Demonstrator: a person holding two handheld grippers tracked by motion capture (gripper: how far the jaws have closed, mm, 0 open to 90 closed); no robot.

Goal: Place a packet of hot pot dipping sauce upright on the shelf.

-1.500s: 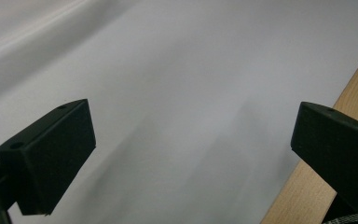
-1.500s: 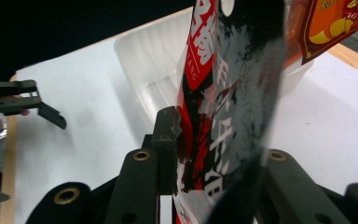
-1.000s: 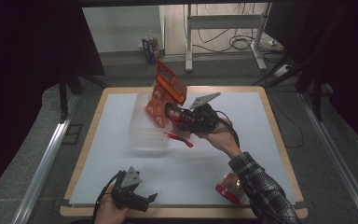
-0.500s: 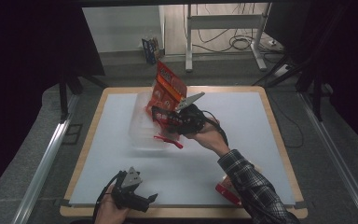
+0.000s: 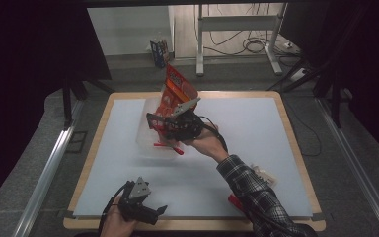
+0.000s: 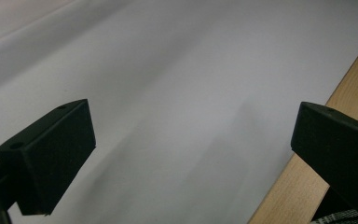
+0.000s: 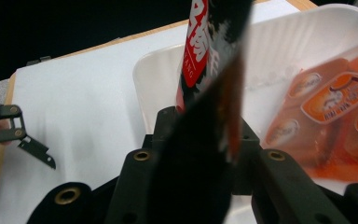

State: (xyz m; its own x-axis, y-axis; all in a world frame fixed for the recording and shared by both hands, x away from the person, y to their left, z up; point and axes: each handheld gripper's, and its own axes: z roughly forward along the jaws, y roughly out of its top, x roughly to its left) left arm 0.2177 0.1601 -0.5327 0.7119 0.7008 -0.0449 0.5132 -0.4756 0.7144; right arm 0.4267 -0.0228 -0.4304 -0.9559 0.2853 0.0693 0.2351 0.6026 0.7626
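White table (image 5: 256, 123) lay wide open; right gripper (image 5: 165, 129) clamped a packet (image 7: 205, 93) over the bin (image 5: 145, 136), left gripper (image 5: 150, 212) gaped empty near its front edge.

A white surface (image 5: 256, 148) with a pale wooden rim stands on grey carpet (image 5: 34, 163). Black curtains (image 5: 29, 44) hang dark at both sides. Beyond the far edge, a lit strip of pale floor holds a white metal frame (image 5: 237, 24), tangled cables (image 5: 256, 47) and a small blue rack (image 5: 159, 50).
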